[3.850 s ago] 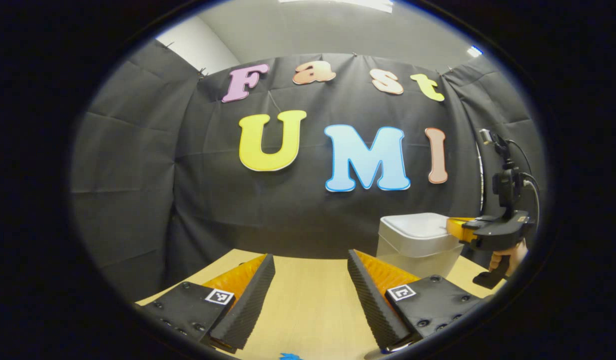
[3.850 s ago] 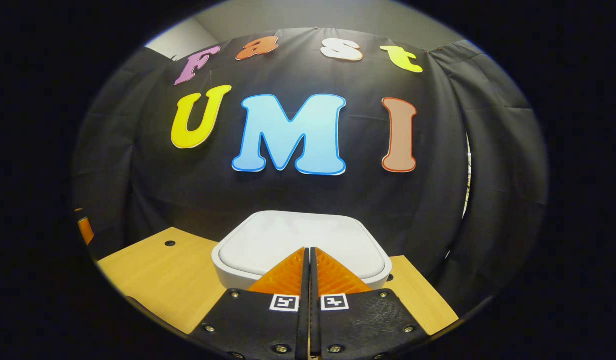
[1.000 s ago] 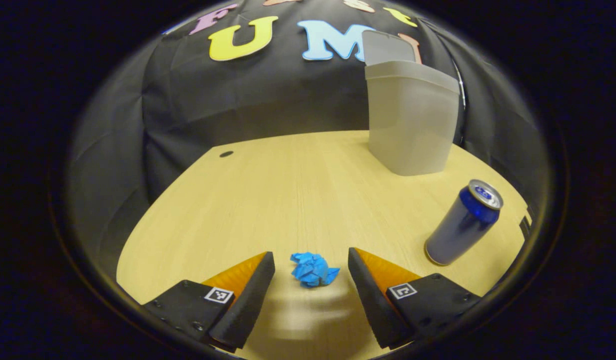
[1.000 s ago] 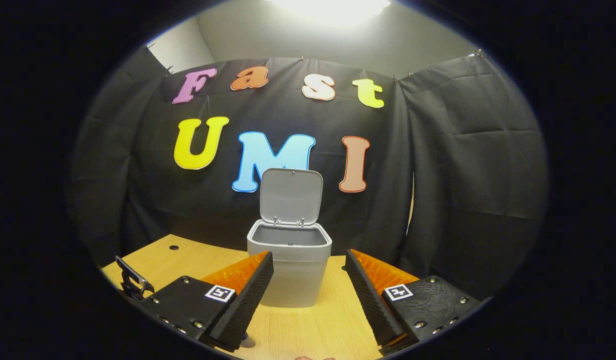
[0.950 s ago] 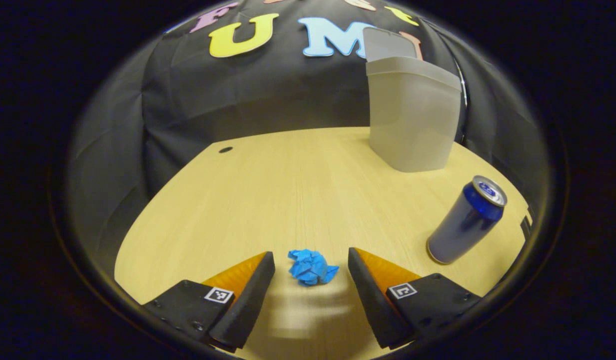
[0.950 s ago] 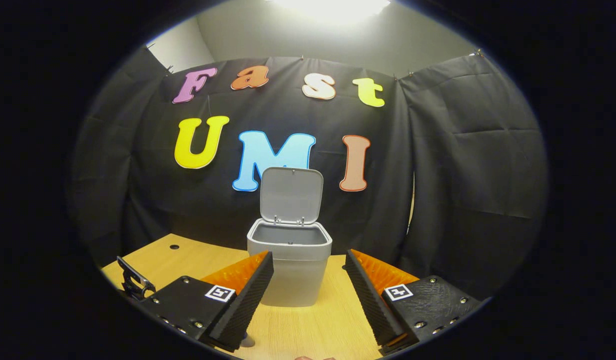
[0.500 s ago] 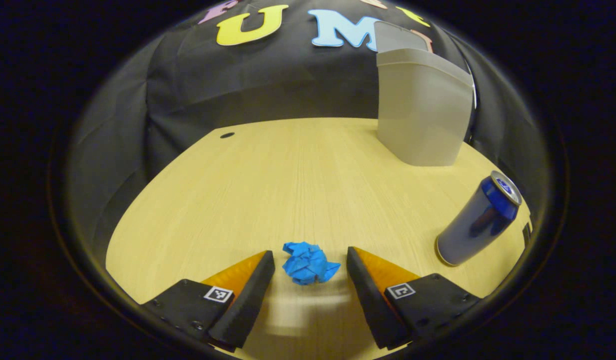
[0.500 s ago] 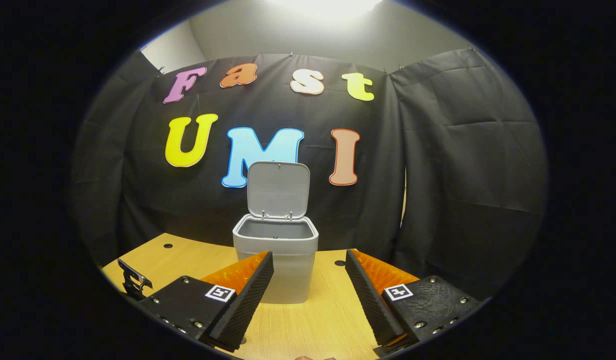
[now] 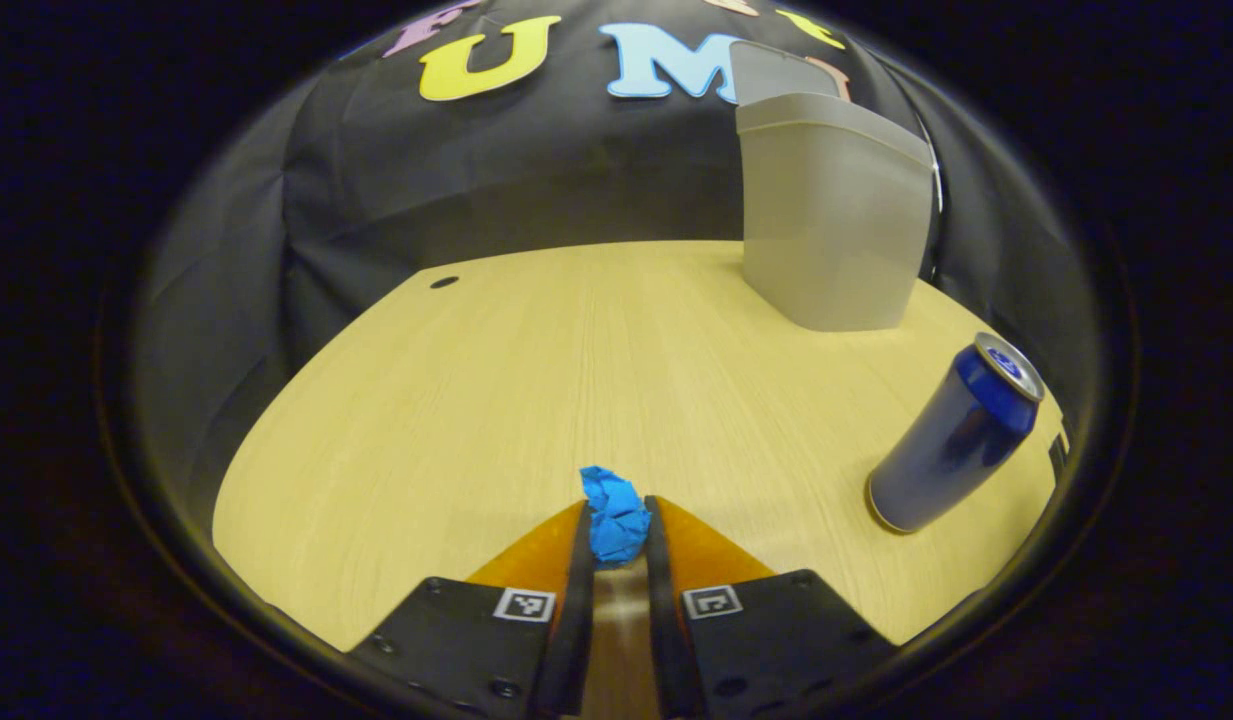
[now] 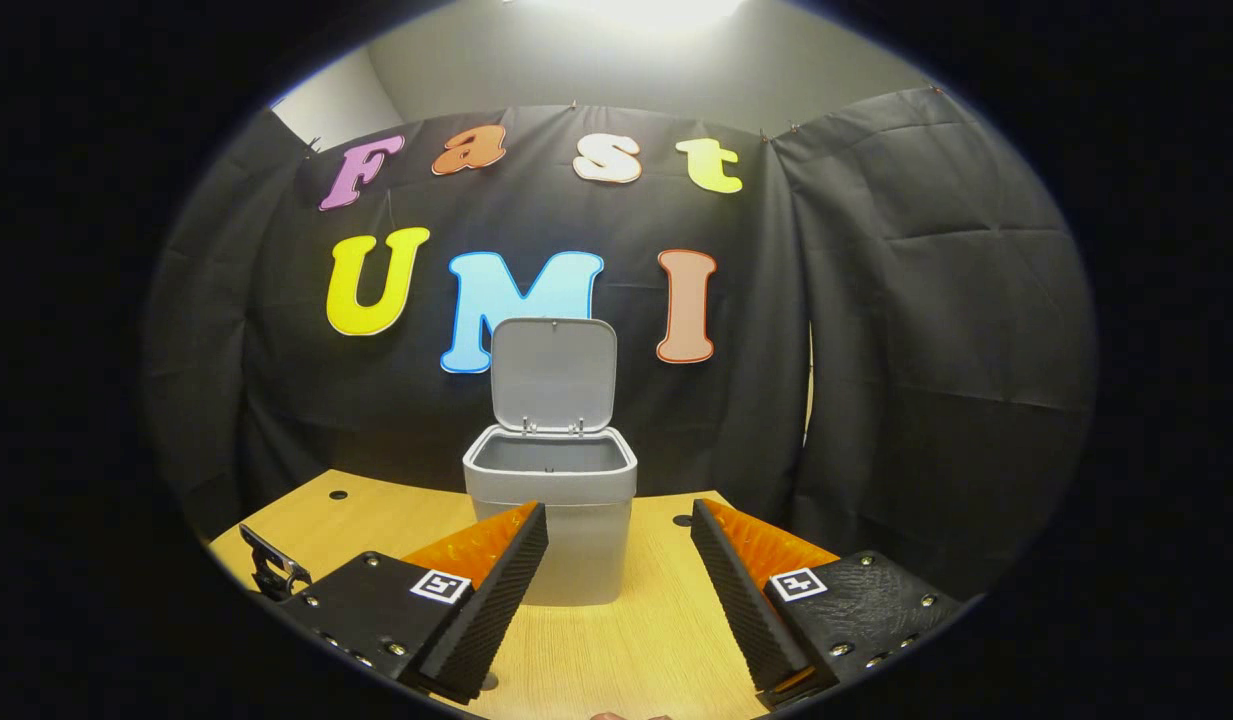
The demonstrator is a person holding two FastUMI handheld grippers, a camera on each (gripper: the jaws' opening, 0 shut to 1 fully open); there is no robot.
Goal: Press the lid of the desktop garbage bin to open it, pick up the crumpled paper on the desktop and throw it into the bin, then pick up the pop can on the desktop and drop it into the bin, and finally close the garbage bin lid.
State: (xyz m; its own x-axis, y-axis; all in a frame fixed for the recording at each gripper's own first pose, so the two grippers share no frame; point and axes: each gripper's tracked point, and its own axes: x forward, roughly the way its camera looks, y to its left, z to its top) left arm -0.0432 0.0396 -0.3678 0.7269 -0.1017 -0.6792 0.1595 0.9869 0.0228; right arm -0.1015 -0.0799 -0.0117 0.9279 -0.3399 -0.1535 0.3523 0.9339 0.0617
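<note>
Both fingers of the left gripper (image 9: 616, 530) have just closed on the crumpled paper (image 9: 614, 515), low on the desktop (image 9: 536, 380). Right gripper (image 10: 616, 580) spread, idle. Bin (image 10: 551, 520) lid (image 10: 554, 375) up; lift next.

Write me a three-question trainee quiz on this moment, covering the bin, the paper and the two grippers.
1. True or false: the lid of the garbage bin stands open.
2. What is the left gripper shut on?
A. the pop can
B. the crumpled paper
C. nothing
3. Fill in: the pop can stands on the ____, untouched.

Key
1. True: in the right gripper view the lid is raised behind the bin's open mouth.
2. B: both fingers press on the blue crumpled paper, which is at desktop level. The right gripper is open, facing the bin.
3. desktop, to the right of the paper in the left gripper view.
</note>
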